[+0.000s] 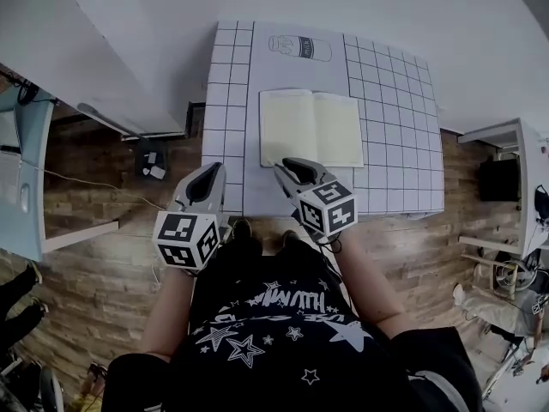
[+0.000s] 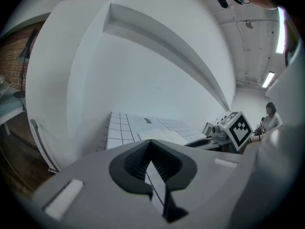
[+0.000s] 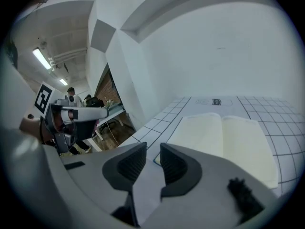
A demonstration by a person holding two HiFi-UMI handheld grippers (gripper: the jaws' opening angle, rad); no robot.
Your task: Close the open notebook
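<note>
Cream paper catches the eye first: the open cream-paged notebook lies spread flat in the middle of the white gridded tabletop, both pages facing up. Above it in the head view a small can-shaped outline drawing is printed on the tabletop. The grey right tongs hang at the lower edge of the left page with their dark pads apart and nothing between them; I cannot tell whether they touch the paper. The grey left tongs sit at the tabletop's lower left edge, apart from the notebook, tips closed together and empty. Brown wooden floor shows either side.
</note>
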